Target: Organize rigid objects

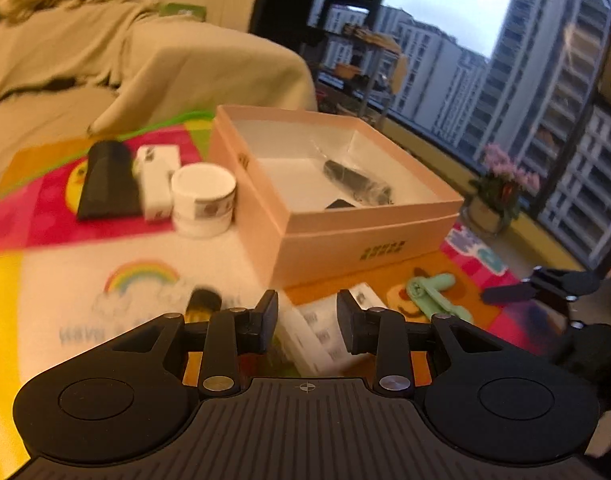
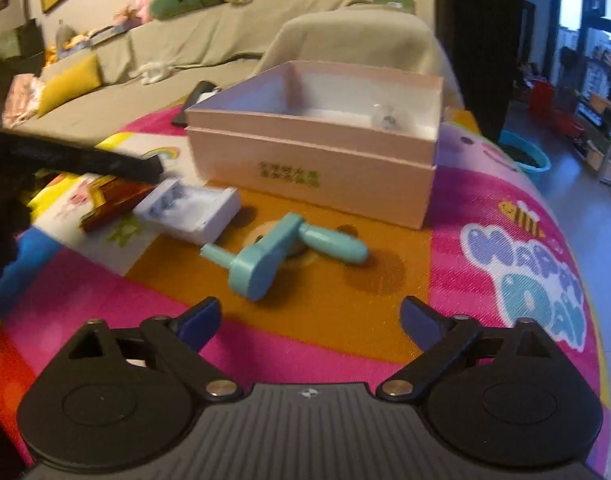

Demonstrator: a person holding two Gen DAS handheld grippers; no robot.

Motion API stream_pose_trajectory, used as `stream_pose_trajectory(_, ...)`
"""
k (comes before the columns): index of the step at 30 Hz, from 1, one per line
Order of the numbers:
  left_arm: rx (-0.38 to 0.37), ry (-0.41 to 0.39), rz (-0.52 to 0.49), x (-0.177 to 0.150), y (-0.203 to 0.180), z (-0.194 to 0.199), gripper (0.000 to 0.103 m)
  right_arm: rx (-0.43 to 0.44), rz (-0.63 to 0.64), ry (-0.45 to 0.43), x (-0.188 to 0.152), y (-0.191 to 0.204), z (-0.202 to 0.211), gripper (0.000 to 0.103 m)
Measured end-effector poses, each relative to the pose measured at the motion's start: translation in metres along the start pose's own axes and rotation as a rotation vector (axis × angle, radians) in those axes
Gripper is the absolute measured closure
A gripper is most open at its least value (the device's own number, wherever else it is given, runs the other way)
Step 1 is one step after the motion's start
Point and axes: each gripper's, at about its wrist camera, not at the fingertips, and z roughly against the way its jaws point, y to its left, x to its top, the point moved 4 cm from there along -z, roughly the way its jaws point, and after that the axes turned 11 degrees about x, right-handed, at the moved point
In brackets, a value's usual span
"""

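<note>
Box (image 2: 313, 168): pink, open, mid-mat.
Crank (image 2: 281, 256): teal, ahead of right gripper (image 2: 309, 320), jaws spread, empty.
Left gripper (image 1: 307, 316): clenched on white carton (image 1: 321, 336).
Risk: crank rolling aside under off-centre pinch.

Pink open box (image 1: 337, 236) upright on a colourful mat, holding a black wrapped cylinder (image 1: 357, 182) lying slantwise. Just left of it: white round jar (image 1: 203, 198), small white carton (image 1: 157, 180), black wedge-shaped item (image 1: 109, 180). In front: mint-green crank handle (image 2: 281, 254) lying flat, white printed carton (image 2: 189, 214) beside it.
</note>
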Motion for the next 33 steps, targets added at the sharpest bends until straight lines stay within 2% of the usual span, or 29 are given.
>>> stream_pose_trajectory(2, -0.019, 0.018, -0.055, 0.006, -0.003, -0.01, 0.067, 0.004, 0.032, 0.01, -0.003, 0.007, -0.001, 0.0)
stream_pose_trajectory(5, -0.092, 0.117, -0.066, 0.007, -0.004, -0.023, 0.067, 0.017, 0.048, 0.014, -0.006, 0.01, 0.0, 0.0)
stream_pose_trajectory(7, -0.142, 0.157, -0.07, 0.001, -0.008, -0.022, 0.067, 0.025, 0.04, 0.008, -0.006, 0.008, 0.001, 0.0)
stream_pose_trajectory(10, -0.175, 0.188, -0.095, -0.013, -0.018, -0.015, 0.067, 0.029, 0.037, 0.004, -0.006, 0.007, 0.002, 0.0)
stream_pose_trajectory(12, -0.138, 0.162, -0.099, -0.018, -0.023, -0.004, 0.067, 0.028, 0.039, 0.006, -0.006, 0.007, 0.003, 0.0)
stream_pose_trajectory(16, -0.005, 0.064, -0.171, -0.02, -0.041, 0.028, 0.067, 0.026, 0.04, 0.006, -0.006, 0.008, 0.003, 0.0)
stream_pose_trajectory(19, 0.001, 0.094, -0.273, -0.028, -0.062, 0.036, 0.067, 0.028, 0.039, 0.005, -0.006, 0.007, 0.003, 0.0)
stream_pose_trajectory(23, 0.059, 0.152, -0.404, -0.039, -0.081, 0.038, 0.067, 0.04, 0.028, 0.003, -0.005, 0.006, 0.004, 0.0)
stream_pose_trajectory(25, 0.057, 0.186, -0.416, -0.047, -0.086, 0.039, 0.067, 0.038, 0.002, -0.006, -0.004, 0.002, 0.007, 0.0)
stream_pose_trajectory(27, 0.034, 0.218, -0.424, -0.057, -0.091, 0.037, 0.067, -0.005, -0.033, -0.019, -0.003, -0.005, 0.009, 0.0)
stream_pose_trajectory(31, -0.004, 0.214, -0.387, -0.06, -0.099, 0.032, 0.067, -0.066, -0.093, -0.036, -0.002, -0.017, 0.01, 0.0)
stream_pose_trajectory(32, -0.011, 0.216, -0.37, -0.06, -0.101, 0.031, 0.061, -0.065, -0.099, -0.038, -0.002, -0.017, 0.01, 0.0)
stream_pose_trajectory(33, -0.026, 0.218, -0.361, -0.06, -0.103, 0.029, 0.05, -0.066, -0.102, -0.042, -0.001, -0.017, 0.01, 0.0)
